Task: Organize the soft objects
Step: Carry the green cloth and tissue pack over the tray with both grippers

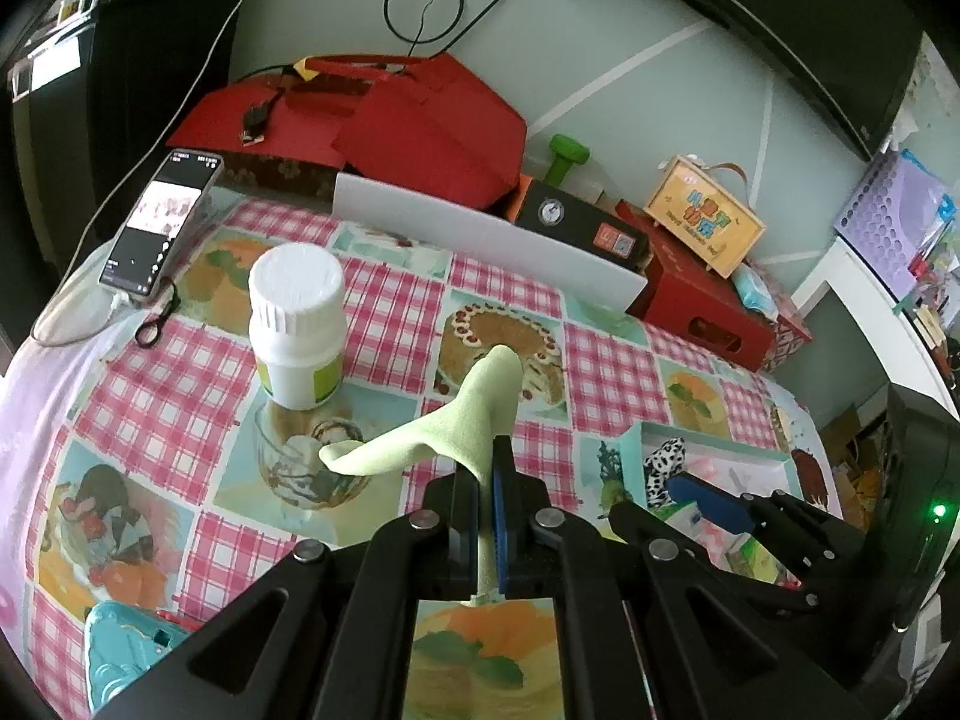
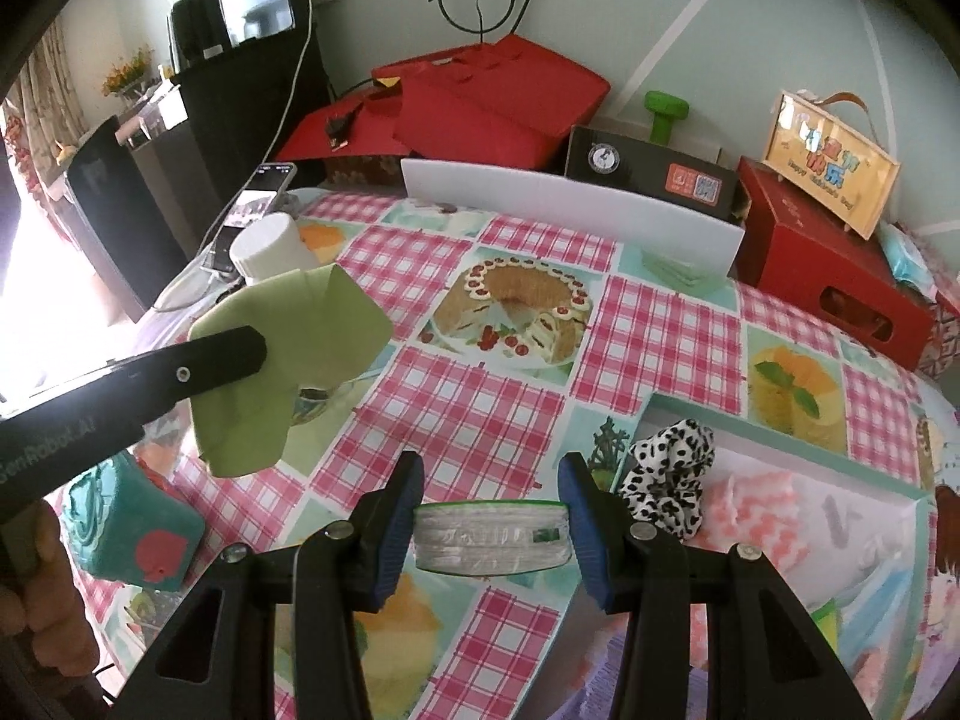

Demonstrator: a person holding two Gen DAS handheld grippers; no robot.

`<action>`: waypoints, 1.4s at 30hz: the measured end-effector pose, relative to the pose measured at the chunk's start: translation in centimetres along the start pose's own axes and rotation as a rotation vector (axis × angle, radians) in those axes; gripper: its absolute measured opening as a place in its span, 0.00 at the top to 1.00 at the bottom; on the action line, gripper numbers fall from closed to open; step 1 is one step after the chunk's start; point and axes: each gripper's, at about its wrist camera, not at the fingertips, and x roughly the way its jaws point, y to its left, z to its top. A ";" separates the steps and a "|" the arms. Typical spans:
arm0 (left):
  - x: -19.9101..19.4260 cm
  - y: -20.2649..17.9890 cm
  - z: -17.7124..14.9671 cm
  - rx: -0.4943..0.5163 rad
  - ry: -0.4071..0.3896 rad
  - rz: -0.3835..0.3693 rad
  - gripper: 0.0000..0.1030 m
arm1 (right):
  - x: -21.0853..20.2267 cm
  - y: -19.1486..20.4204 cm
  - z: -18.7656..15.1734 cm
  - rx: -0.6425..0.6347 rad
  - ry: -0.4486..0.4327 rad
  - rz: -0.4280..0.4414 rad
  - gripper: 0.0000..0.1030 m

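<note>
Here your left gripper [image 1: 489, 480] has its jaws pressed together on a pale green cloth [image 1: 456, 420], which rises out of the pinch and flops forward in two limp lobes above the tablecloth [image 1: 390, 306]; seen from the right wrist camera, the same green cloth [image 2: 282, 360] hangs off the tip of the left gripper [image 2: 252, 348] and is clear of the table. Your right gripper [image 2: 489, 516] holds a small flat pack of white tissue with a green edge [image 2: 491, 535] between its blue pads [image 2: 393, 525], one pad against each end of the pack, so the jaws stand part-way apart, clamped on the pack. Just right of that pack, a black-and-white spotted scrunchie [image 2: 669, 483] sits at the near left corner of a shallow pale tray with a mint rim [image 2: 780, 414], and a pink-and-white fluffy item [image 2: 756, 510] lies beside it in the same tray. In the left wrist view the right gripper [image 1: 714, 501] reaches over that tray [image 1: 708, 441], close to the scrunchie [image 1: 663, 468]. A white screw-cap bottle [image 1: 297, 324] stands upright on the cloth to the left of the green cloth, with a phone [image 1: 159, 219] propped behind it. A teal box with a red mark [image 2: 135, 534] rests at the table's near left edge. At the back, red boxes [image 2: 480, 108], a white board [image 2: 570, 210] and a wooden sign [image 2: 831, 162] line the wall
</note>
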 end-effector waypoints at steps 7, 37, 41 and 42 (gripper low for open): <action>-2.0 -1.6 0.3 0.048 -0.060 -0.024 0.97 | -2.4 -0.8 0.2 0.020 -0.053 -0.012 0.52; -2.8 -15.0 -4.1 0.379 -0.029 -0.206 0.97 | -10.4 -14.8 -4.5 0.315 -0.126 -0.255 0.52; -2.0 -17.1 -5.6 0.433 0.007 -0.237 0.97 | -10.5 -16.3 -5.2 0.339 -0.106 -0.311 0.52; -1.8 -17.5 -5.9 0.443 0.013 -0.240 0.97 | -10.5 -16.7 -5.4 0.351 -0.104 -0.311 0.52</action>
